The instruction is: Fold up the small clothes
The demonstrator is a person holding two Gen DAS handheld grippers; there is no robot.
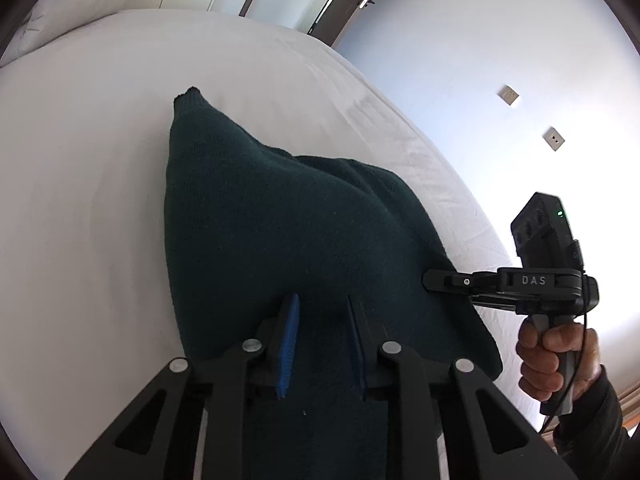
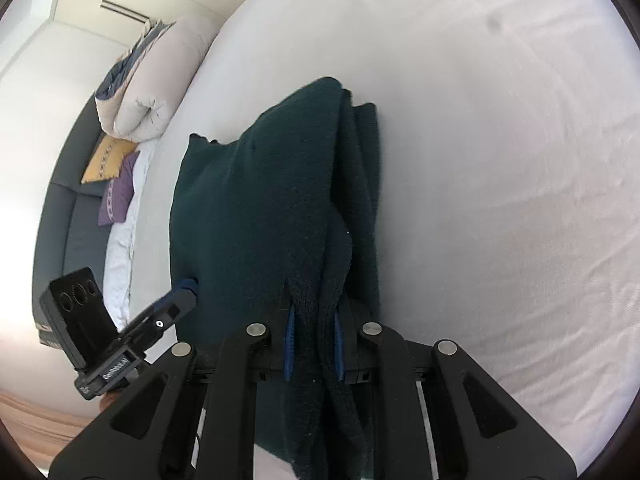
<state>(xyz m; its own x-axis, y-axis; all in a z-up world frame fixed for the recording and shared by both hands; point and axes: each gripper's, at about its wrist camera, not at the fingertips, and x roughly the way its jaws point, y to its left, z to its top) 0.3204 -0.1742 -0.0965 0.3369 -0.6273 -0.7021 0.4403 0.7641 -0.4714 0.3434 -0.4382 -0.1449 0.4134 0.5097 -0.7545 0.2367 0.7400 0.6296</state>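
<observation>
Both grippers are pinching the dark green knitted garment (image 1: 280, 216): left gripper (image 1: 322, 312) clamps one edge with its blue pads, right gripper (image 2: 314, 320) bites a bunched fold. "DAS" reads on the right one. Garment's draped over the white bed sheet (image 1: 80, 200).

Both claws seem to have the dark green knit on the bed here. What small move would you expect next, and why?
Probably carry the gripped edge forward over the rest of the dark green knit and lay it down. The left claw and right claw each pinch fabric, and the garment is humped above the white bed, not flat, so the fold looks unfinished.
</observation>
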